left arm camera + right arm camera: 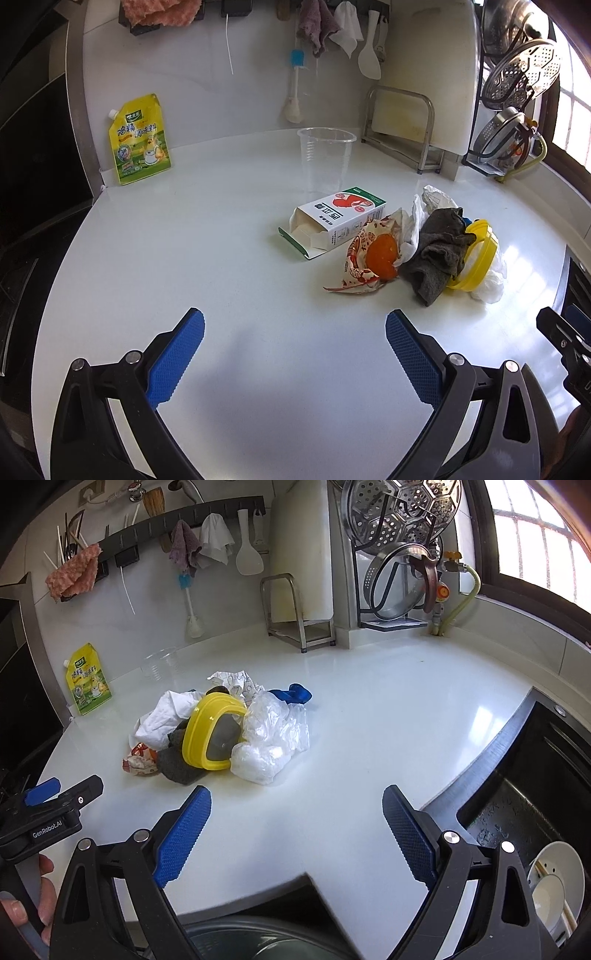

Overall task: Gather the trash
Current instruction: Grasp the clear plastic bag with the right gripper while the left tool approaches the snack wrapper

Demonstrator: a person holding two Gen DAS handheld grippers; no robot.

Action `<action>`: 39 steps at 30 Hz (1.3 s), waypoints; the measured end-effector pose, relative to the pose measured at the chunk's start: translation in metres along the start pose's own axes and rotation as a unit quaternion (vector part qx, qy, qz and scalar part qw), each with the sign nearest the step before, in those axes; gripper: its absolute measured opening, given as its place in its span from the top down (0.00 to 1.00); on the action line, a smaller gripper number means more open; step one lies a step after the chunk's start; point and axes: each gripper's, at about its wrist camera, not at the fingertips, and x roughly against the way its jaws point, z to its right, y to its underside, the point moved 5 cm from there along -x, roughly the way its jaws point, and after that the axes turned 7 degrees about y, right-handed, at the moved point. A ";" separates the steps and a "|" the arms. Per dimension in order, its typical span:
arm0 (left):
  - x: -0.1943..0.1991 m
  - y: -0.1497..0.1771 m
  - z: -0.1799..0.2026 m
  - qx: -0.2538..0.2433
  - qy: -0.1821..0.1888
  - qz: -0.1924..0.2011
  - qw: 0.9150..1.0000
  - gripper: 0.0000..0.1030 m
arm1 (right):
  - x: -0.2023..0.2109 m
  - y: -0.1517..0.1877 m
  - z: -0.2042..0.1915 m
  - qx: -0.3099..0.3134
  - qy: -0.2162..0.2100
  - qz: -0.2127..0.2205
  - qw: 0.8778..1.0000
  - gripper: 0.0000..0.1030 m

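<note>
A heap of kitchen refuse sits on a glossy white countertop (221, 258) as two hand-held grippers hover above the near side of the surface, both empty. The left gripper (295, 332), its blue textured pads spread wide apart, faces the pile from the front; the right gripper (296, 808), jaws likewise held well apart, looks on from beside a dark sink (517, 794) with white bowls in it. At the left of the heap lies a white and green cardboard carton with a red tomato print (336, 221), on its side with its end flap open toward the camera. Touching it is a crumpled red-printed paper wrapper (360, 269) cradling an orange peel (382, 258). A dark grey rag (437, 251) is draped just beside the wrapper, over crumpled white paper (415, 221) and against a yellow-rimmed plastic lid (212, 731) tipped on edge. In the right wrist view, crinkled clear plastic bags (273, 738) spill from the lid's right side, with a scrap of blue cloth (293, 693) behind them. A clear plastic cup (325, 158) stands upright just behind the carton. Well apart from the pile, a yellow spouted seasoning pouch (139, 140) leans against the back wall at the counter's left end. Cloths and a white rice paddle (369, 51) hang above, and steel steamer trays (402, 509) fill a rack by the window.
</note>
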 end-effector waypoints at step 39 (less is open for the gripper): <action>-0.020 -0.014 0.005 0.002 0.026 -0.012 1.000 0.06 | -0.077 -0.026 -0.017 -0.007 -0.023 -0.075 0.997 0.66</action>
